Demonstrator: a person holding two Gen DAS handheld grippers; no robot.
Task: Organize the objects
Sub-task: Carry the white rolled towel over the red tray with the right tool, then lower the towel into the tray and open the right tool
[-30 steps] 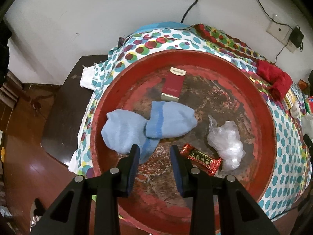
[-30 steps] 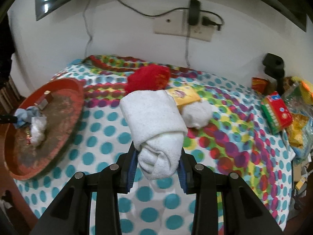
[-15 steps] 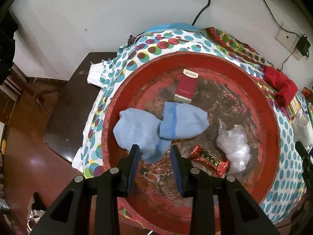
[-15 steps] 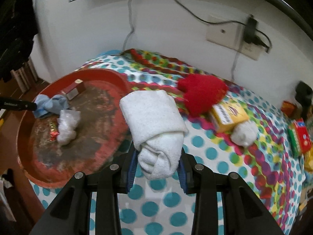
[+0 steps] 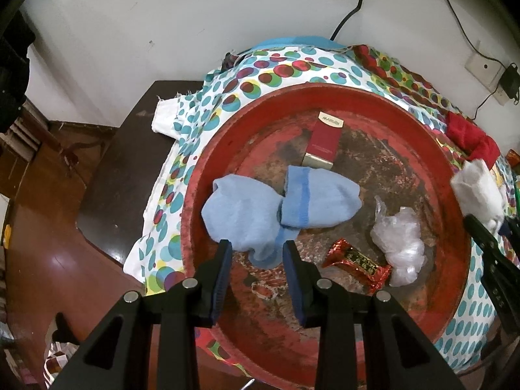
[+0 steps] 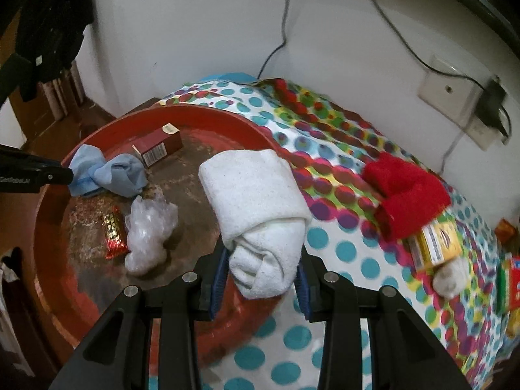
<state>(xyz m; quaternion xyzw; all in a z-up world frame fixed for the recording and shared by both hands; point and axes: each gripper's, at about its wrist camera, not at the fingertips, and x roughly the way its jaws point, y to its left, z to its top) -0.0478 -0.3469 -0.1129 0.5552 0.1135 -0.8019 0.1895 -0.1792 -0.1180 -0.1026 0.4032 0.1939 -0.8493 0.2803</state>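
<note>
A round red tray lies on a spotted cloth. In it lie light blue socks, a dark red box, a crumpled clear plastic bag and a red snack wrapper. My left gripper is open, its fingers on either side of the lower tip of the blue socks. My right gripper is shut on a rolled white towel and holds it over the tray's right rim. The towel also shows in the left wrist view.
A red cloth, a yellow box, a small white bundle and packets lie on the spotted cloth to the right. A wall socket with a plugged charger is behind. A dark side table stands left of the tray.
My right gripper has carried the white towel left, from over the spotted cloth to over the tray's rim. My left gripper has drawn back slightly, still around the sock tip.
</note>
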